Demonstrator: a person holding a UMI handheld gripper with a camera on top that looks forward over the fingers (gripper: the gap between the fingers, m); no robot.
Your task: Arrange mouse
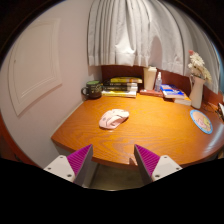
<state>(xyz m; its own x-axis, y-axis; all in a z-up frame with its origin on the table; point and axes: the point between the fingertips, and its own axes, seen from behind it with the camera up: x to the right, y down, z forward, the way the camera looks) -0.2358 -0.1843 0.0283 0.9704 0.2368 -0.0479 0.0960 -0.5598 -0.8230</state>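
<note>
The gripper [113, 160] is held above the near edge of the table [150, 128], its 2 fingers spread wide with nothing between them. The pads [80, 158] face each other across a bare gap, so the tool is released and carries no load. It looks down and forward over the tabletop, which suits an approach, not a grasp.

The mouse [114, 119] lies beyond the fingers, well apart from them, roughly in line with the gap and a little toward the left finger. It is pale with a reddish patch on top and rests flat on the wood. Its long side appears to lie across the line of approach, which would favour closing on its 2 ends or turning the wrist first; this is a judgement, as its exact heading is hard to read.

Behind the mouse, along the back of the table, stand a dark mug [92, 89], a stack of books [121, 87] and a white cup [150, 78]. These sit close to the wall, presumably to keep the middle of the table free for work. To the right are a vase of flowers [197, 84] and a round patterned coaster [201, 121] near the edge. A curtain [125, 35] hangs behind.

The task has not begun in any visible way: the mouse is untouched. The next move calls for lowering the open fingers around it.
</note>
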